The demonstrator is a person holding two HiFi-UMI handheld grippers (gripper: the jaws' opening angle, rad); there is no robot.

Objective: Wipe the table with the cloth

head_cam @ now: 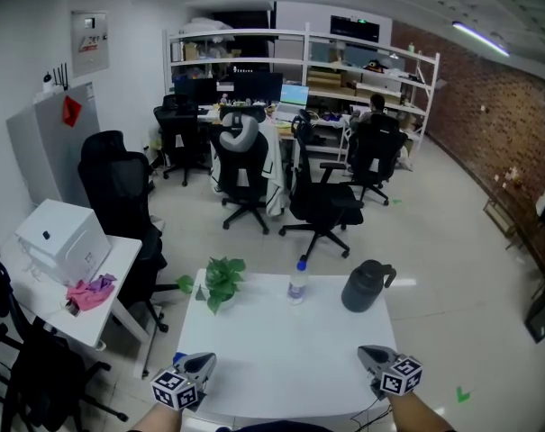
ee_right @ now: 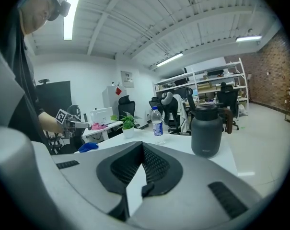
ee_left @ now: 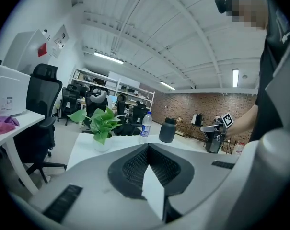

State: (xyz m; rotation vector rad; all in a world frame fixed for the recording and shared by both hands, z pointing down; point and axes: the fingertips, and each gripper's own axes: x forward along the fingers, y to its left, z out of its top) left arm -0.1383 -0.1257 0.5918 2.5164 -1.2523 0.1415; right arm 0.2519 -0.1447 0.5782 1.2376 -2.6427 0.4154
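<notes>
White surface (head_cam: 281, 349), close in. Along its far edge: potted plant (head_cam: 221, 282) left, water bottle (head_cam: 297, 282) middle, dark jug (head_cam: 367, 287) right. Left gripper (head_cam: 203, 361) and right gripper (head_cam: 369, 355) over the near corners. Smaller surface (head_cam: 119, 264) at left carries a white box (head_cam: 63, 239) and a pink cloth (head_cam: 92, 292). Office chairs (head_cam: 322, 196) beyond.
</notes>
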